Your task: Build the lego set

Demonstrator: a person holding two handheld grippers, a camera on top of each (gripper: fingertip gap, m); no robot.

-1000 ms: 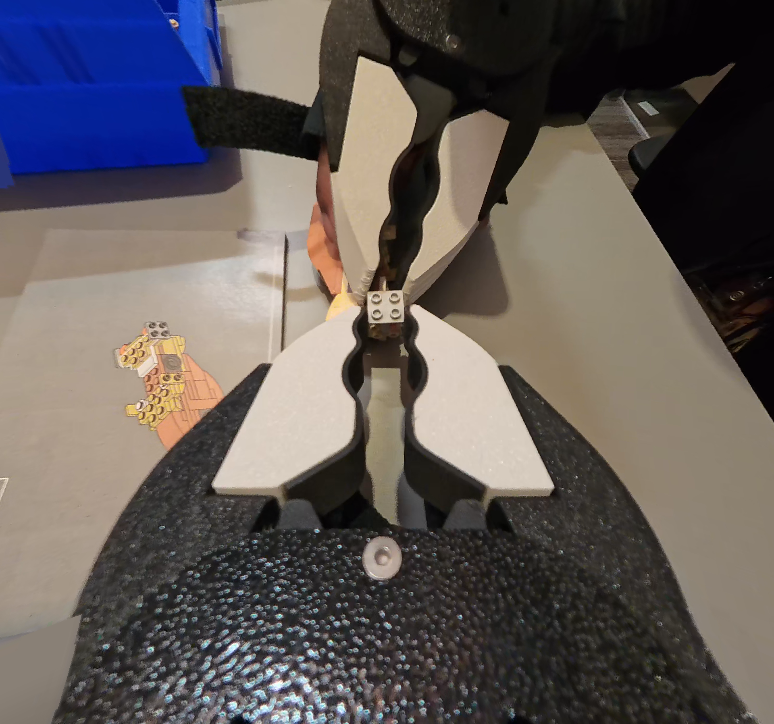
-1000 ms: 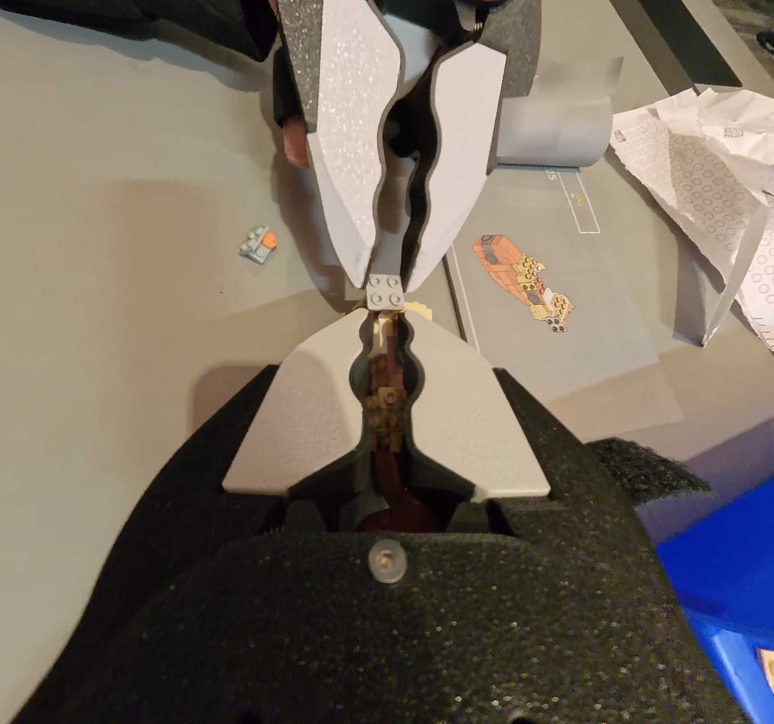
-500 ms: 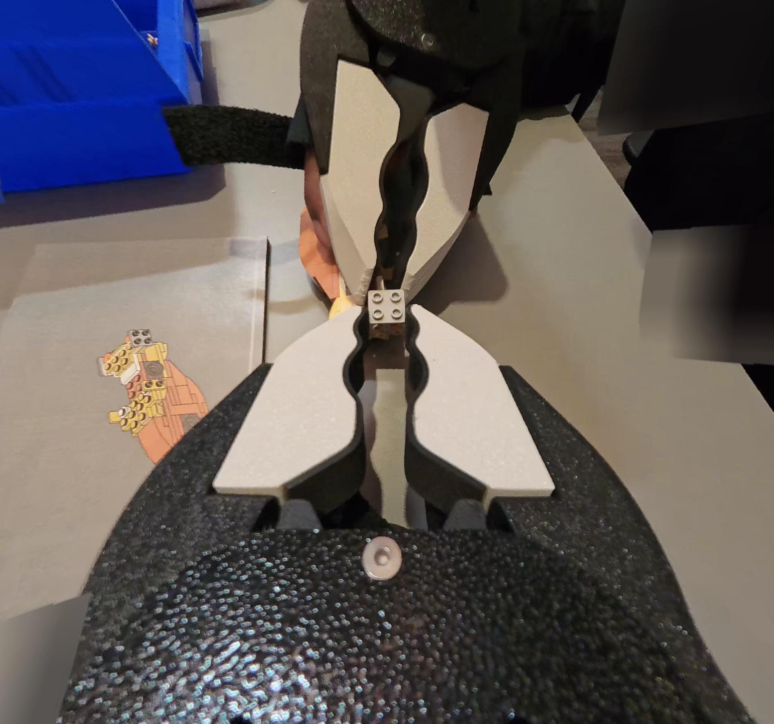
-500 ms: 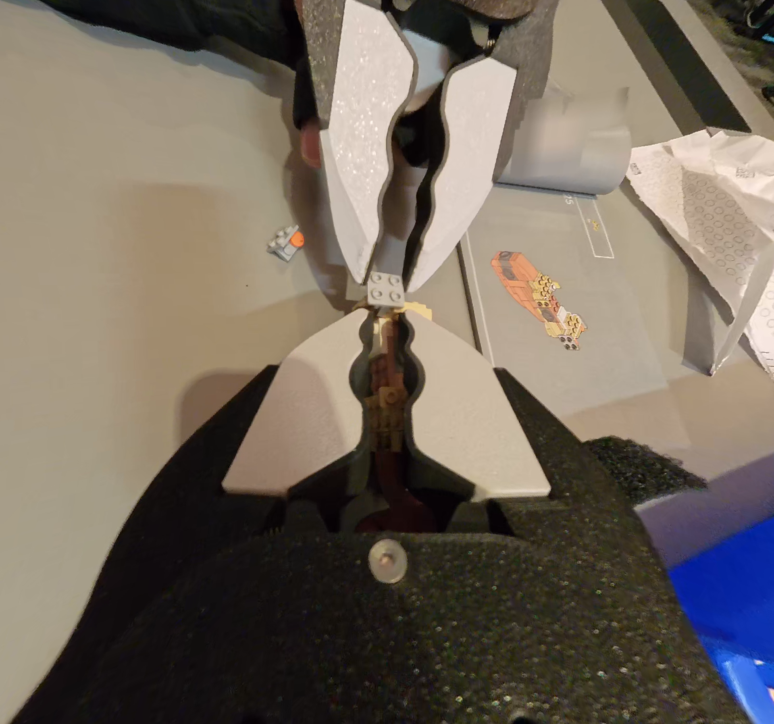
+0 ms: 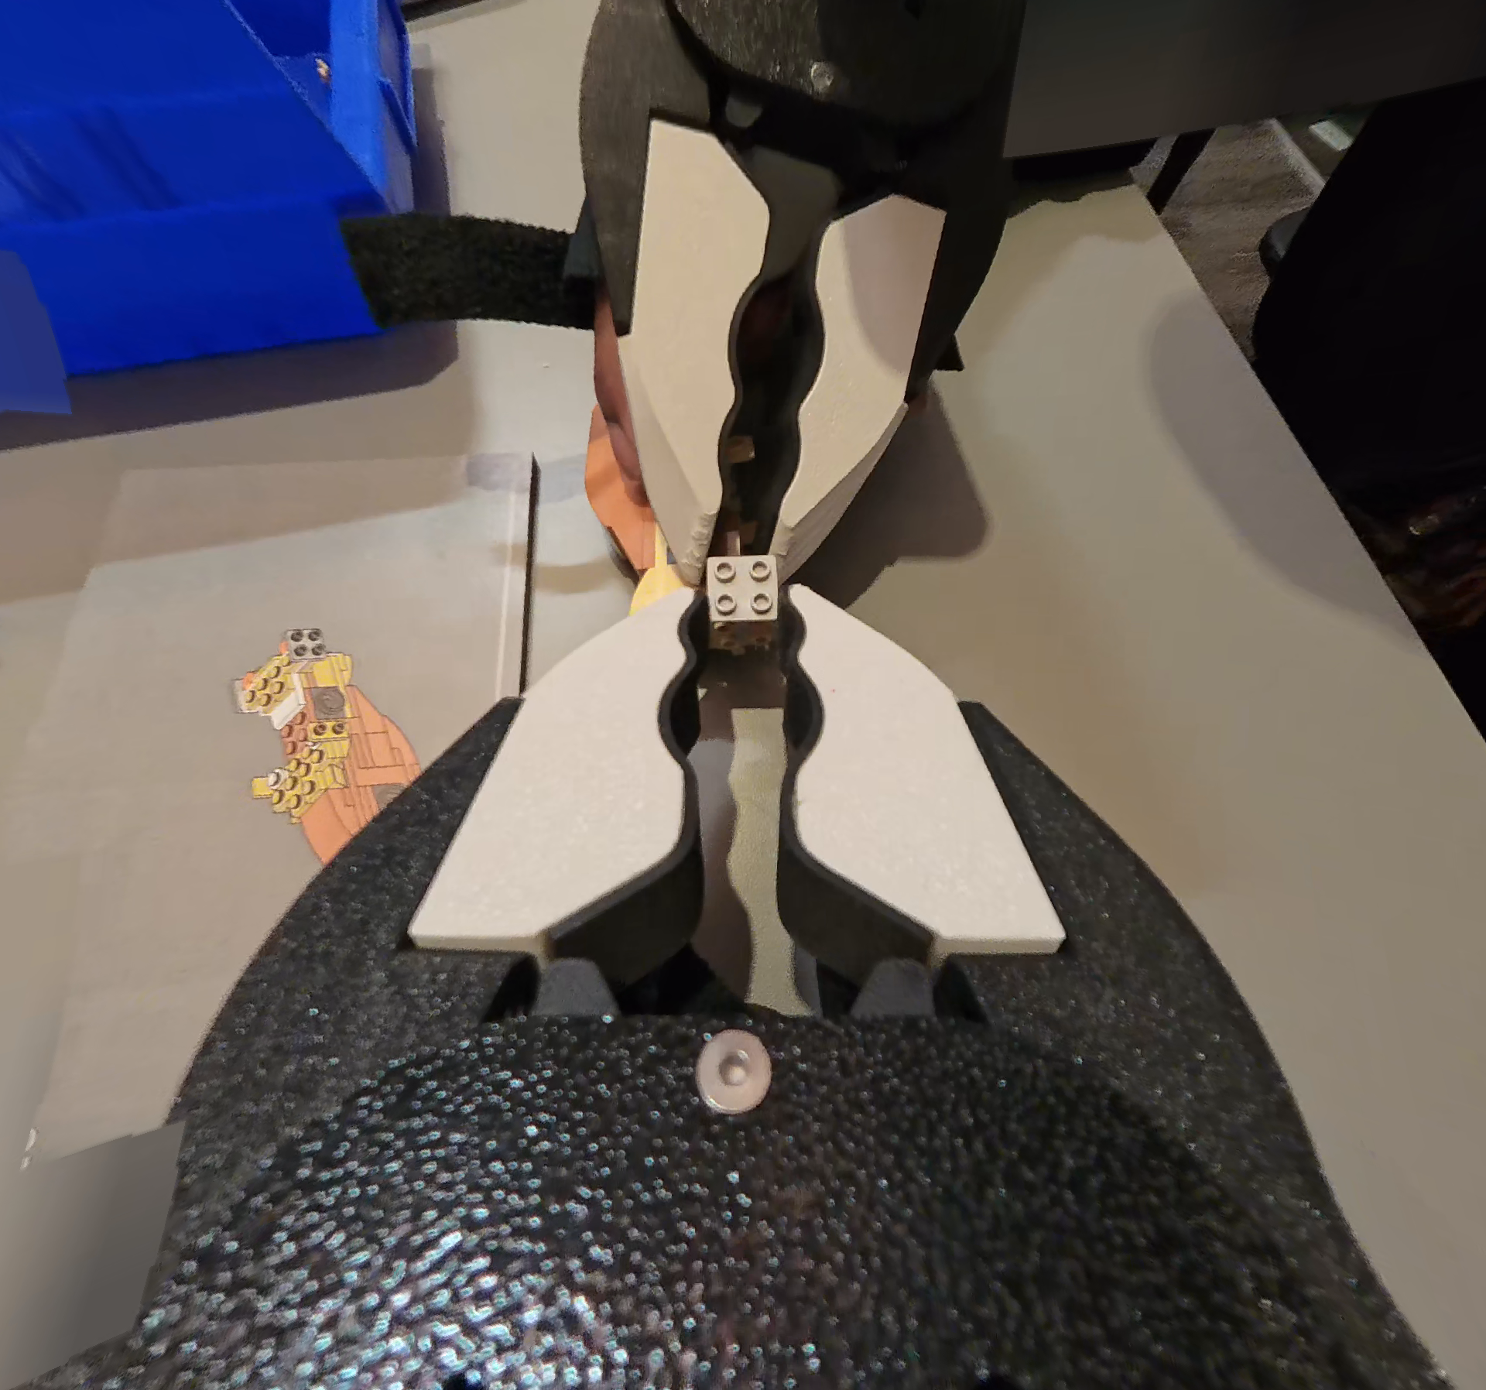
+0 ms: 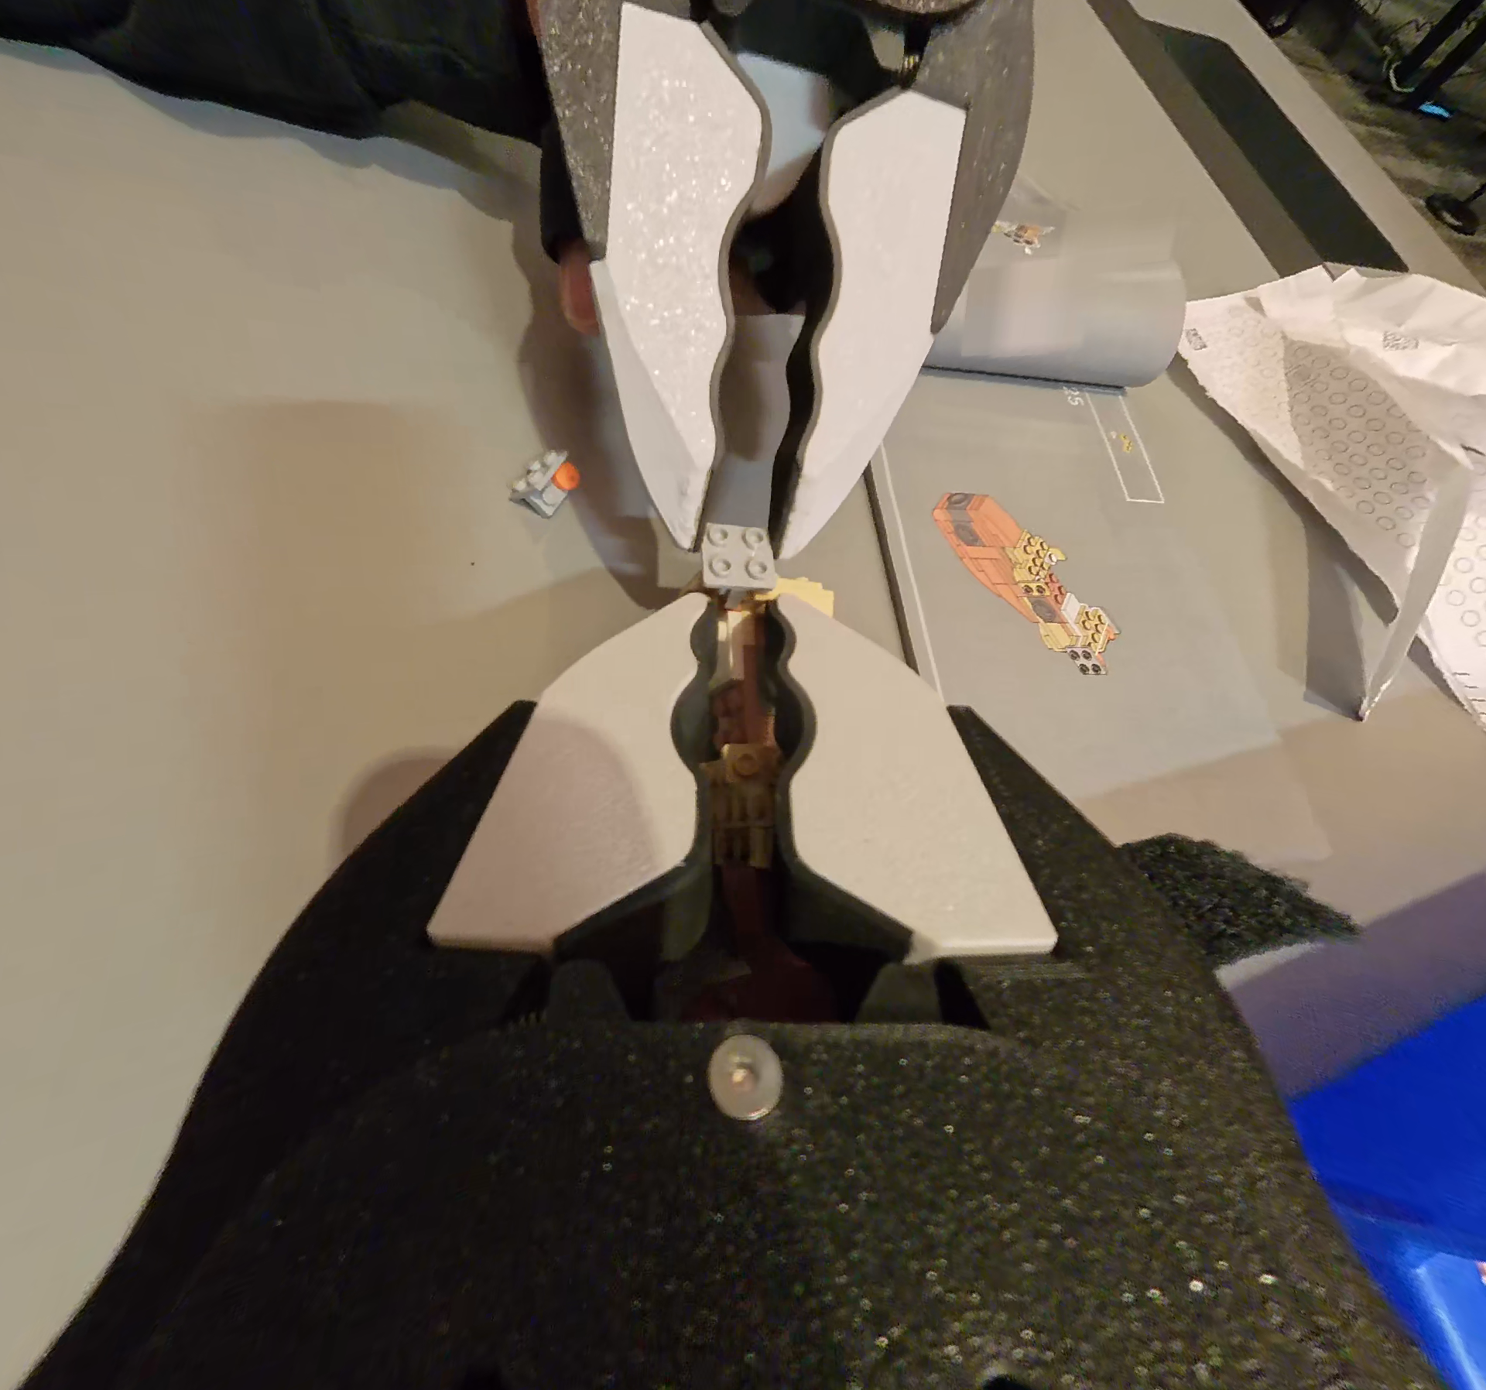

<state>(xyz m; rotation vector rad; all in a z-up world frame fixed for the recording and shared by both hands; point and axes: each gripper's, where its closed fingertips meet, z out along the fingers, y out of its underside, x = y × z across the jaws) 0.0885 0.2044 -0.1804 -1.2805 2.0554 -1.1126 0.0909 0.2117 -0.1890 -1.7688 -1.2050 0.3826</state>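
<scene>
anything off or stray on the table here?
One stray: a small grey piece with an orange stud lies alone on the table, left of the grippers, away from the instruction booklet. A crumpled white paper bag sprawls over the booklet's right edge. Nothing looks damaged.

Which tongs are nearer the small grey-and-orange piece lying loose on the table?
Left. Left tongs hang just beside the grey-and-orange piece; right tongs sit farther back.
</scene>
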